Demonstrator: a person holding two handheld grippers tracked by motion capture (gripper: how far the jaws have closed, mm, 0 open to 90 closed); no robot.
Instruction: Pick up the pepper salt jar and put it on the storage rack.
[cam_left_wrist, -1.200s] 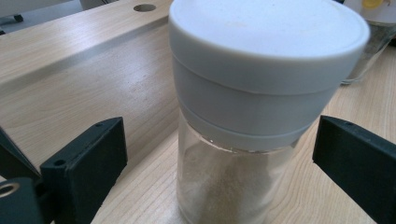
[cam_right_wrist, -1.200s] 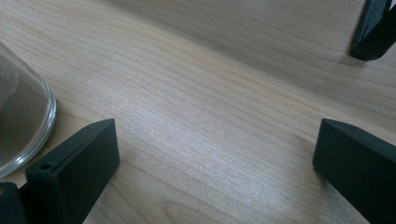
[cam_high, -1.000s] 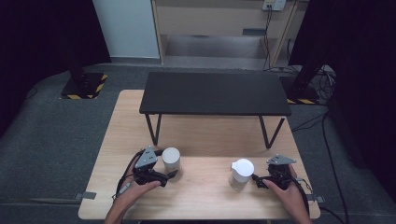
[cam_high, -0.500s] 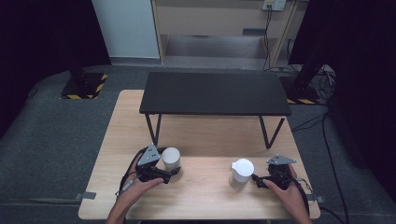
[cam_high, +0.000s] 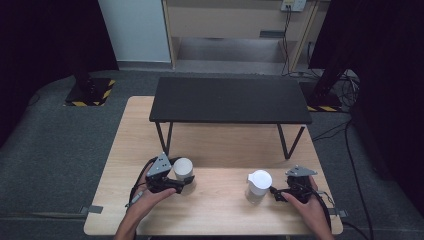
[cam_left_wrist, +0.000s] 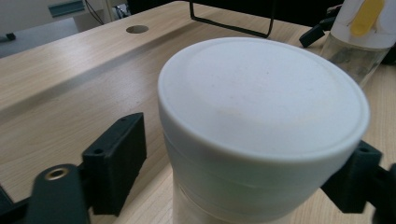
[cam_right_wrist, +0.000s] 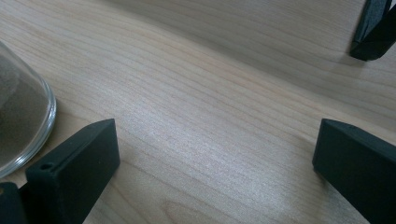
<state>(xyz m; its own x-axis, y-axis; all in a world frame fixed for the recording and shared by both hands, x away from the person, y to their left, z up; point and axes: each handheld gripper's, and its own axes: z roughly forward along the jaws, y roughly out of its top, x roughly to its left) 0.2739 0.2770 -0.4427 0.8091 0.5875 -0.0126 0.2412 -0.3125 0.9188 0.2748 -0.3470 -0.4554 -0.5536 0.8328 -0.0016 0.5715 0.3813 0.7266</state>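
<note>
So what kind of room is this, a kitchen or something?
More likely a lab or test room: a bare wooden table stands among dark curtains, hazard-striped stand bases and loose floor cables.

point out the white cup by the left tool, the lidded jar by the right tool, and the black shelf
white cup (cam_left_wrist: 261, 107), left gripper view, flat top face
lidded jar (cam_high: 260, 180), high view, white lid
black shelf (cam_high: 230, 100), high view, top surface

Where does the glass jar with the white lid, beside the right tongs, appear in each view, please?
High view: the glass jar stands low and right of centre, just left of the right tongs.
Left gripper view: top right corner.
Right gripper view: its glass base sits at the left edge.
Shared landmark: the wooden table it stands on.
</note>
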